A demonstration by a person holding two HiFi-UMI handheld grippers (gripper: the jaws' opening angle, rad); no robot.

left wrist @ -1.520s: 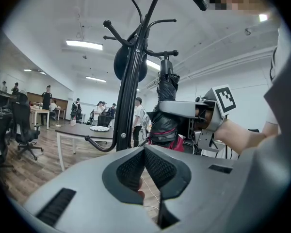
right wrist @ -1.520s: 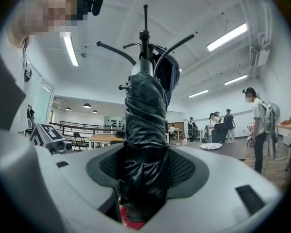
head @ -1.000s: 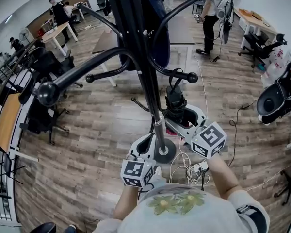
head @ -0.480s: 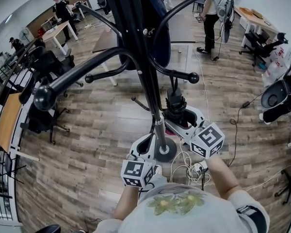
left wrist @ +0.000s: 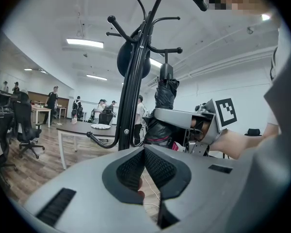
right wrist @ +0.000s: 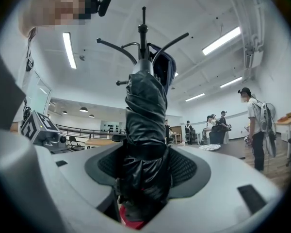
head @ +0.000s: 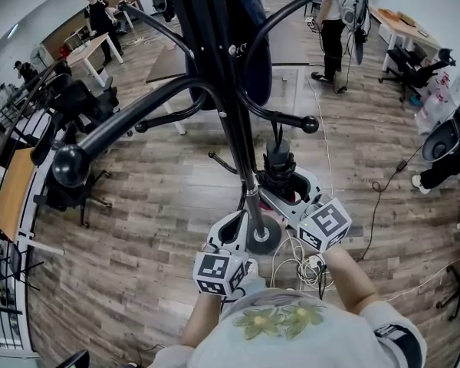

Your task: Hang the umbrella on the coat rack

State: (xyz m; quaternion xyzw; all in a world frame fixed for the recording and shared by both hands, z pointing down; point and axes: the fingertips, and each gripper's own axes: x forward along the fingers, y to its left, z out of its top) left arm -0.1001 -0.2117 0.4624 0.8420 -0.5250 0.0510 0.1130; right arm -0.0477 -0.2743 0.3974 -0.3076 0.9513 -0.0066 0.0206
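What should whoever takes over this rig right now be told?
Left tool: shut, empty, low beside the base of the coat rack.
Right tool: jaws have just been opening, with the folded black umbrella upright between them and its fabric touching both pads.
Done: the umbrella's top end reaches a lower hook; I cannot tell whether it hangs there.
Left: check that it catches on the hook, open fully, back away.
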